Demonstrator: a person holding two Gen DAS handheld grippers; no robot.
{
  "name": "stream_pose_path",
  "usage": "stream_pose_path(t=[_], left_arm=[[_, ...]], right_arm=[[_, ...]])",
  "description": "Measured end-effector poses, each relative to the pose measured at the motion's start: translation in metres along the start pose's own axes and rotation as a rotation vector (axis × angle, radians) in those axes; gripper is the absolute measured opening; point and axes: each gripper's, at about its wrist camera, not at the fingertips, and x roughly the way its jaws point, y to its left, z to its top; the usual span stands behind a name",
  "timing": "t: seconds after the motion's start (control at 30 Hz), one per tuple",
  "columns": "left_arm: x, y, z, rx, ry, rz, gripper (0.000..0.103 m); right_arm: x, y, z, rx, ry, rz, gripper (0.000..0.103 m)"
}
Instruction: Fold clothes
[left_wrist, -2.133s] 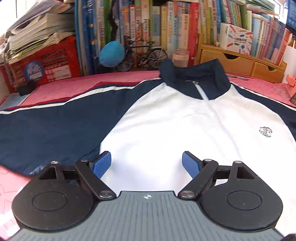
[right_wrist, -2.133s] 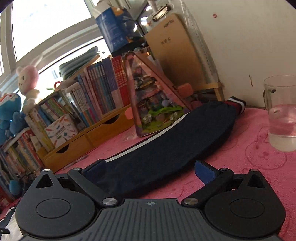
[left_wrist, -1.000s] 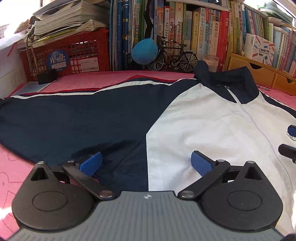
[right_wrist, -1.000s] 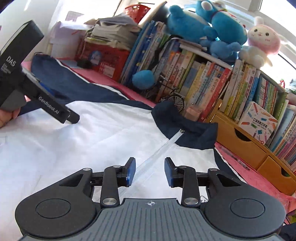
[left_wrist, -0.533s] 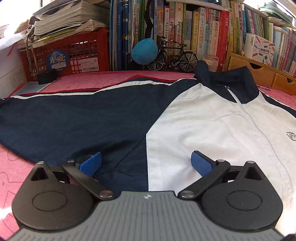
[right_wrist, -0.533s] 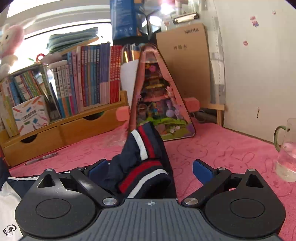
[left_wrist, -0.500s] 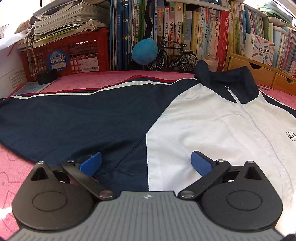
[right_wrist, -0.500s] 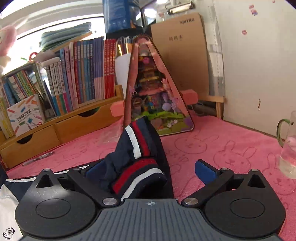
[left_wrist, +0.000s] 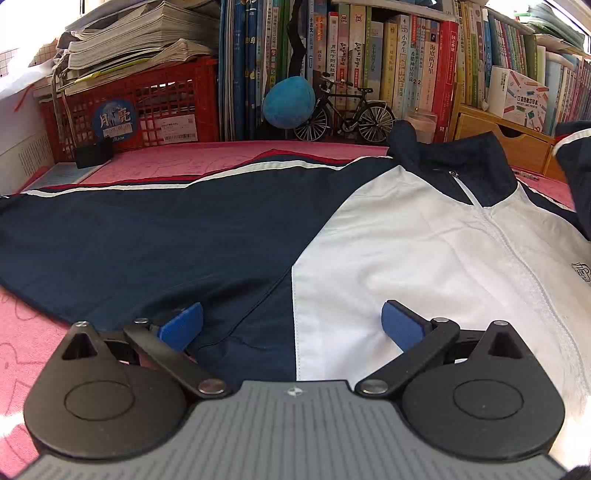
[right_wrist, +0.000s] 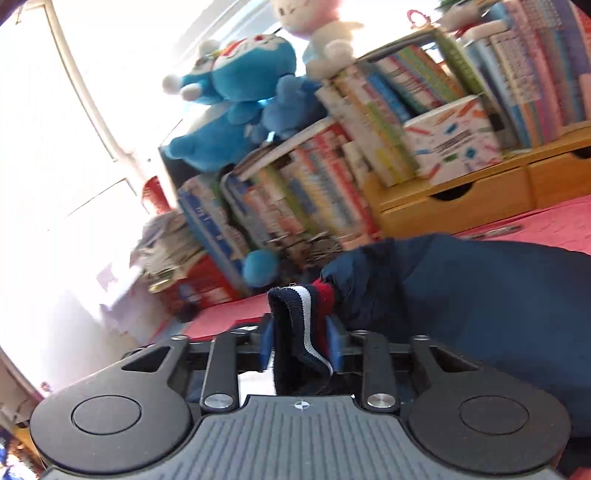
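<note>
It was a home, most likely a child's study corner. A tabletop (left_wrist: 155, 162) under a pink cloth printed with cartoon animals ran back to a tightly packed row of schoolbooks (left_wrist: 369, 62) at twelve o'clock. A red plastic crate (left_wrist: 147, 107) piled with papers sat at ten o'clock, a toy bicycle (left_wrist: 347, 114) before the books, wooden desk drawers (right_wrist: 461, 199) at two o'clock, and a blue plush toy (right_wrist: 229, 110) on top of the books beside a bright window.

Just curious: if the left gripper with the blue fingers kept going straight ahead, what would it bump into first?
Probably the jacket: the left gripper tilts down at it, open, above the seam where navy meets white. How near it hangs is unclear.
</note>
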Motion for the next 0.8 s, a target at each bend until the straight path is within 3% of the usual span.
stream_pose_path(t=[0.03,0.13,0.23,0.4,0.5,0.6,0.67,0.73,0.8], left_arm=[[0.0,0.0,0.0,0.0,0.0,0.0,0.103],[0.0,0.0,0.0,0.0,0.0,0.001,0.103],[0.0,0.0,0.0,0.0,0.0,0.0,0.103],[-0.001,0.001,0.0,-0.006,-0.003,-0.006,0.103],[-0.005,0.004,0.0,-0.024,-0.013,-0.031,0.103],[-0.022,-0.004,-0.002,-0.019,-0.024,-0.107,0.102],[-0.038,-0.017,-0.002,0.036,-0.069,-0.18,0.102],[-0.047,-0.026,0.002,0.043,-0.093,-0.33,0.103],[-0.04,-0.028,0.012,-0.058,-0.074,-0.451,0.103]], right_arm=[[0.001,0.005,-0.002,-0.005,-0.009,-0.016,0.089],[-0.001,0.008,-0.011,-0.105,-0.022,-0.141,0.092],[-0.006,0.0,-0.03,-0.156,0.018,-0.253,0.094],[-0.006,-0.019,-0.08,-0.184,0.129,-0.315,0.094],[-0.003,-0.023,-0.101,-0.21,0.143,-0.346,0.094],[-0.002,-0.022,-0.115,-0.257,0.128,-0.368,0.098],[0.0,-0.02,-0.119,-0.278,0.133,-0.371,0.103],[0.003,-0.016,-0.121,-0.301,0.144,-0.39,0.103],[0.006,-0.012,-0.122,-0.324,0.154,-0.41,0.103]])
